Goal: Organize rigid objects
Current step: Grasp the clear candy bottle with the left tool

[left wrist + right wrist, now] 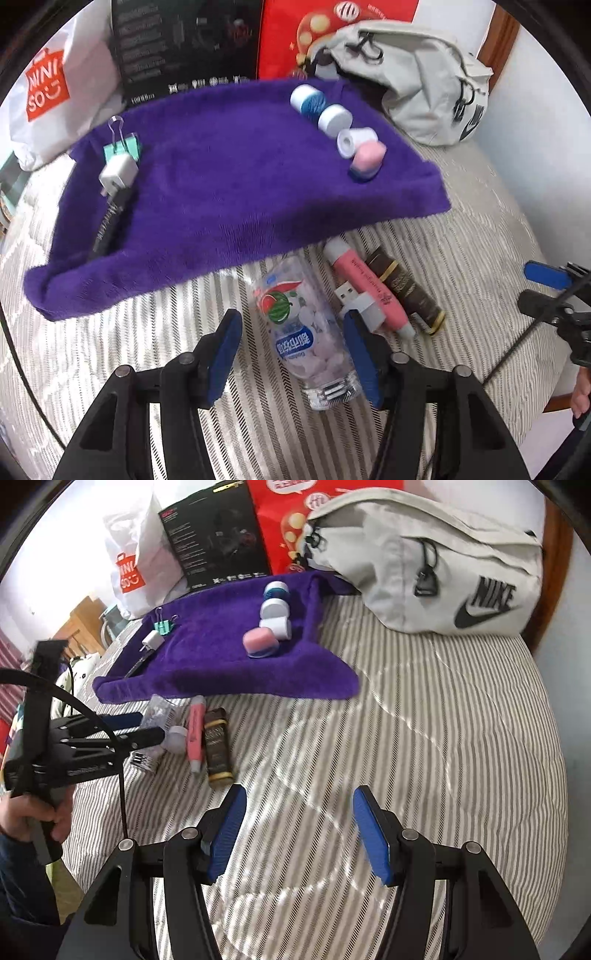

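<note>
The left claw (291,343) is spread wide low in the middle of the left wrist view, its blue pads on either side of a clear plastic bottle of pale candies with a watermelon label (303,332), which lies on its side on the grey-and-white striped bed cover (122,339); the right pad sits just beside the bottle's lower end and the left pad stands apart from it, so nothing is pinched. Just right of the bottle lie a white USB adapter (360,301), a pink tube with grey ends (369,291) and a dark brown tube with a gold band (404,291), side by side. Above them, across the middle of the frame, spreads a purple towel (221,192). At its upper right a row holds a spool of blue thread (310,101), a white cap (334,120), a small white roll (354,142) and a pink-and-blue eraser-like block (367,160). At its left edge sit a mint binder clip (122,144) and a white charger plug (118,173). The right claw (299,834) is also spread and empty, low in the right wrist view over bare striped cover, well apart from the bottle at the middle left.
</note>
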A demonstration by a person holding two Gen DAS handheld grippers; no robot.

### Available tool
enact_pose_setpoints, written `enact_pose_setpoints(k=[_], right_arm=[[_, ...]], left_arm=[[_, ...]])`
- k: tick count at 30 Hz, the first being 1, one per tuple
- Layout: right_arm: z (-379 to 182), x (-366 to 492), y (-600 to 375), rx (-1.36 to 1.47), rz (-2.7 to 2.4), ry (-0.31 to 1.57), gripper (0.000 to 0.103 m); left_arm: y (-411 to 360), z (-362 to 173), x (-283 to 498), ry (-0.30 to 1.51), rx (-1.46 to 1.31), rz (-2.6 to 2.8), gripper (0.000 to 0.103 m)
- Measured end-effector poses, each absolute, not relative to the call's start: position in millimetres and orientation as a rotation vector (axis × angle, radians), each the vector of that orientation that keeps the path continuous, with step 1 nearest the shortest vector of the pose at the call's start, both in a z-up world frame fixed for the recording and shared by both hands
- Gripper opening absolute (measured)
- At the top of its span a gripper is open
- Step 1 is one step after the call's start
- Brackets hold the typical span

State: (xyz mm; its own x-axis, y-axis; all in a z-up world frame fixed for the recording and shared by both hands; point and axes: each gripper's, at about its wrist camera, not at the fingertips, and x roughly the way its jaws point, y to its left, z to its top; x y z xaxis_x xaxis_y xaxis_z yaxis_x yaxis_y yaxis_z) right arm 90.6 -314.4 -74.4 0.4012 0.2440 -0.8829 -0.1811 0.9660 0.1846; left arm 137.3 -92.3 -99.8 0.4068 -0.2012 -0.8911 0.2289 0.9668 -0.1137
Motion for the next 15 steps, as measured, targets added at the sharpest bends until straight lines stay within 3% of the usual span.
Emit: enact_pose_setpoints(k=[12, 15], right_arm=[[-99, 93, -315, 0.1, 0.276, 1.168, 0.06], [-100, 93, -308, 0.096, 0.295, 1.157, 0.06]], left_arm=[[-92, -108, 139, 1.086, 0.176, -0.197, 0.056], [-94, -107, 137, 1.066, 0.187, -0.196, 0.052]])
